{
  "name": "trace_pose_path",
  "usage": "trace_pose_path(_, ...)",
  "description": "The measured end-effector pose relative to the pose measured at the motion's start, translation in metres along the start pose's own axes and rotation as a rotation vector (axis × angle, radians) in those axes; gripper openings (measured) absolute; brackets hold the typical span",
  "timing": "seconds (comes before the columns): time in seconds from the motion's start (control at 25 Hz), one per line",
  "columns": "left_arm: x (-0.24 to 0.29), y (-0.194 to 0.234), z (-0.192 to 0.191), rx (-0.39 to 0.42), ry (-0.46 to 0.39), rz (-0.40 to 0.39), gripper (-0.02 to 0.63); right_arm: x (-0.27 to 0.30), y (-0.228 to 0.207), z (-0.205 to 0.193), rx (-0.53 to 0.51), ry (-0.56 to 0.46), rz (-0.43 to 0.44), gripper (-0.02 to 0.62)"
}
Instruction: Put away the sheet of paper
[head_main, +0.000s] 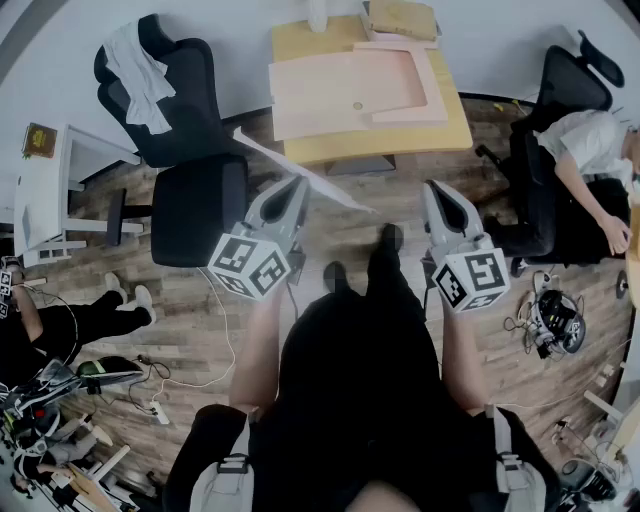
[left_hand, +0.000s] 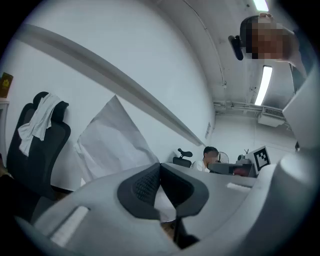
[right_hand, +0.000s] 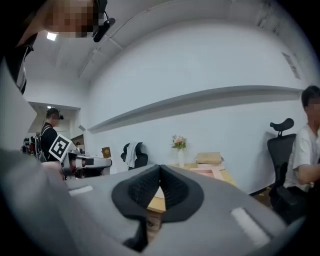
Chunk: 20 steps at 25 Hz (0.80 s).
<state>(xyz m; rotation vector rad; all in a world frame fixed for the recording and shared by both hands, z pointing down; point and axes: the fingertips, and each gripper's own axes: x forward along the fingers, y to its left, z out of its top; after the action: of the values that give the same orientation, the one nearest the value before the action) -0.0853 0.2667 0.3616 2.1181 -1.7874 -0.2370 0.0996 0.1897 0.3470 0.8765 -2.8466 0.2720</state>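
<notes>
The sheet of paper (head_main: 260, 145) is white and creased. In the head view it shows nearly edge-on, slanting from upper left to lower right in front of the table. My left gripper (head_main: 298, 183) is shut on its lower edge. In the left gripper view the paper (left_hand: 112, 140) rises up and to the left from the closed jaws of that gripper (left_hand: 160, 165). My right gripper (head_main: 437, 186) is held level beside it, a short way to the right. Its jaws (right_hand: 160, 167) are shut with nothing between them.
A wooden table (head_main: 400, 140) stands ahead with a pink tray (head_main: 350, 90) and a flat box (head_main: 400, 18) on it. Two black office chairs (head_main: 195, 200) are at the left, one draped with a white cloth (head_main: 140, 70). A seated person (head_main: 590, 150) is at the right. Cables (head_main: 160, 400) lie on the floor.
</notes>
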Motion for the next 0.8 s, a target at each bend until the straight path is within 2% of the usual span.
trace_pose_path(0.48, 0.003, 0.005, 0.001, -0.008, 0.007, -0.002, 0.009, 0.007, 0.005, -0.003, -0.011, 0.023, 0.016, 0.002)
trace_pose_path(0.8, 0.026, 0.012, 0.0, -0.018, 0.023, -0.006, 0.009, 0.021, -0.017, -0.003, 0.056, 0.025, 0.003, 0.003)
